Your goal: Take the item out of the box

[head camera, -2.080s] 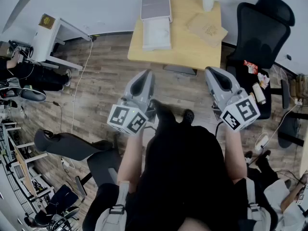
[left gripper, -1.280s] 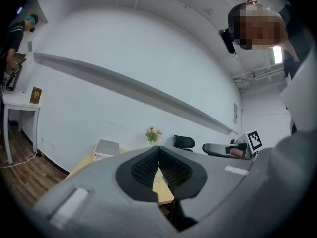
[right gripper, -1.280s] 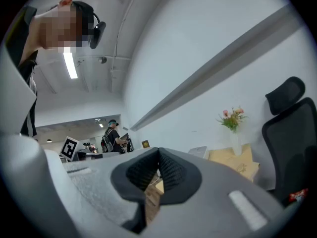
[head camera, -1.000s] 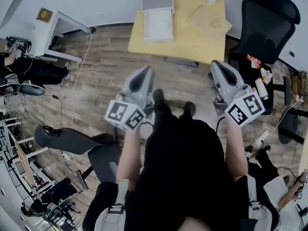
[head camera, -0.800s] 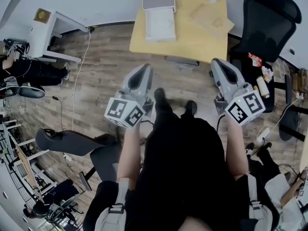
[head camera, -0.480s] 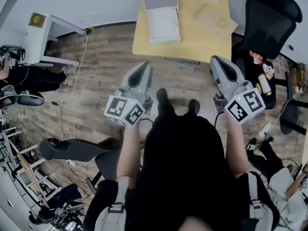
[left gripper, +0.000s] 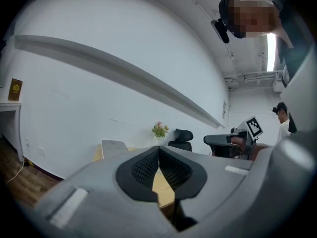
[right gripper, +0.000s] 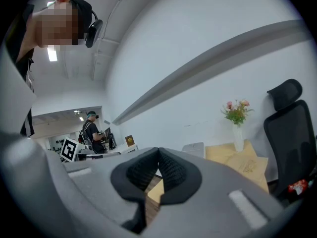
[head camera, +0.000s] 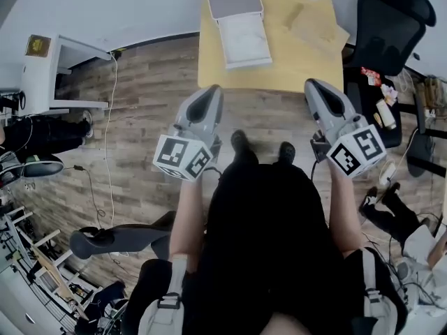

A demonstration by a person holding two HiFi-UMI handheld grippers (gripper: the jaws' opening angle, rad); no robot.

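An open box [head camera: 237,19] lies on the light wooden table [head camera: 293,61] ahead, its grey lid folded back and a white inside showing; what it holds I cannot make out. My left gripper [head camera: 212,90] and right gripper [head camera: 311,84] hover over the wooden floor short of the table, both shut and empty. The left gripper view shows the left gripper [left gripper: 158,150] with its pads pressed together and the box [left gripper: 113,147] far behind. In the right gripper view the right gripper [right gripper: 158,152] is likewise shut, the box [right gripper: 194,148] beyond it.
A brown envelope [head camera: 316,28] and a vase of flowers [right gripper: 237,112] share the table. A black office chair [head camera: 387,19] stands to its right, with clutter [head camera: 380,110] beside it. A white side desk [head camera: 52,68] and a floor cable [head camera: 108,117] are left. Another person [right gripper: 91,128] stands far off.
The table and box have drawn closer in the head view as the person stepped forward. Both grippers stay shut, held out in front.
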